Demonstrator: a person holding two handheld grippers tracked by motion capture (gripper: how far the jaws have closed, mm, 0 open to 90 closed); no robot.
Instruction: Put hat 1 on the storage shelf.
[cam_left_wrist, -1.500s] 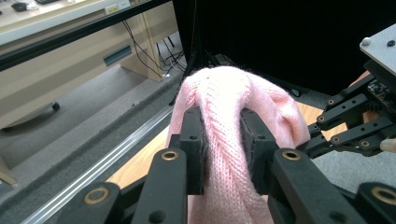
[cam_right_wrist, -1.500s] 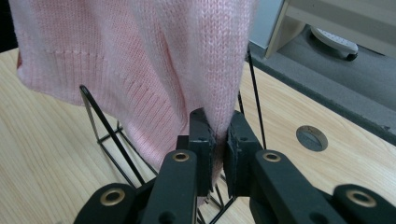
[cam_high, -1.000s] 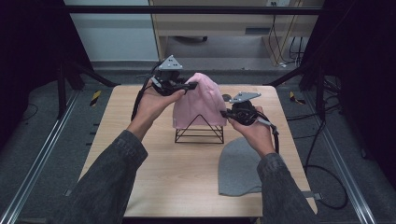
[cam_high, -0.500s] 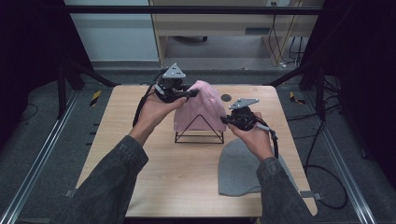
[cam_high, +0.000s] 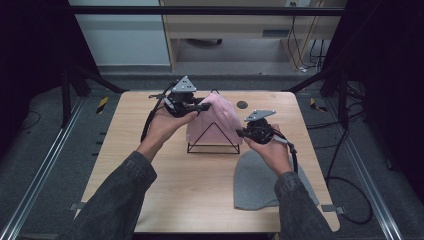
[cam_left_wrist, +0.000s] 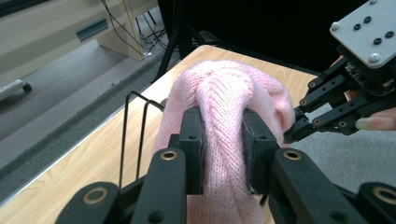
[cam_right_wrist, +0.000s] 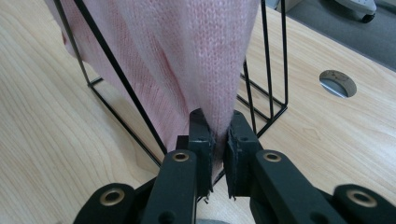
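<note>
Pink knitted beanie (cam_high: 214, 119) hangs draped over a black wire stand of triangular outline (cam_high: 213, 141), near the middle of the table and toward its far side. From the high view it reads as one soft pink mound with the stand's peak showing in front. The left gripper view brings out what that view hides: the ribbed crown of the beanie (cam_left_wrist: 224, 107) is bunched into a thick fold, and the left gripper (cam_left_wrist: 223, 149) has its two black jaws clamped on that fold, pads pressing into the knit. The right gripper view looks from low down at the beanie's lower edge (cam_right_wrist: 187, 60) hanging inside the stand's thin black rods (cam_right_wrist: 273, 70), with the right gripper (cam_right_wrist: 218, 140) pinching a narrow tuck of the fabric, its jaws nearly together. In the high view the left gripper (cam_high: 192, 106) sits at the top left of the beanie and the right gripper (cam_high: 248, 132) at its lower right side.

Just beside the right hand (cam_high: 270, 150), a flat grey knitted cap (cam_high: 255, 187) lies on the table toward the near right corner. The pale wooden tabletop (cam_high: 150, 190) has a small round hole (cam_high: 242, 105) near its far edge. Beyond the table are a grey floor (cam_high: 55, 150), dark frame legs and a light wooden cabinet (cam_high: 230, 25).
</note>
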